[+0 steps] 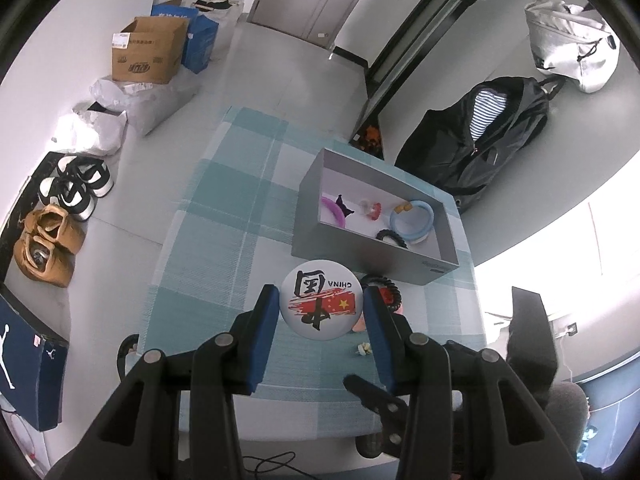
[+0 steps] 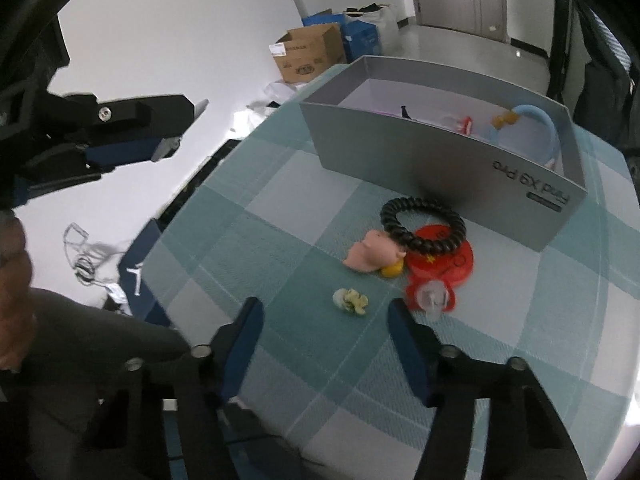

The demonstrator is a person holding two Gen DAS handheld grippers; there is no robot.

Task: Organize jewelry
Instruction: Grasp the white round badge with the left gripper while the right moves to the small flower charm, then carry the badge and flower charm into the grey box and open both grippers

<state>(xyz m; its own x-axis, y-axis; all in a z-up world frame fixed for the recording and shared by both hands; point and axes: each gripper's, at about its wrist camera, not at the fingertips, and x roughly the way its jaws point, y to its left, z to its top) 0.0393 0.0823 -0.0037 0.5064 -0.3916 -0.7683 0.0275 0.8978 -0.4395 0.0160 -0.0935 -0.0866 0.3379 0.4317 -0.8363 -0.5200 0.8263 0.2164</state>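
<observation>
Left gripper [image 1: 321, 305] downtilted, clamping badge [image 1: 321, 305]

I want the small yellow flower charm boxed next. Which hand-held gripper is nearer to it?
Right. The right hand-held gripper is open just short of the flower charm; the left hand-held gripper holds the white badge above it.

Lit by cool, even daylight, strongest from a blown-out window [image 1: 560, 248] at the right edge of the left wrist view. Soft, short shadow under the grey box [image 2: 440, 168] on the checked table [image 2: 260, 232]. Heavy fisheye bending throughout, dark vignette in every corner, walls and door curved. Sharp in the left wrist view; slightly smeared in the right wrist view, with motion blur on the red pieces [image 2: 444, 264] and along the left rim.
</observation>
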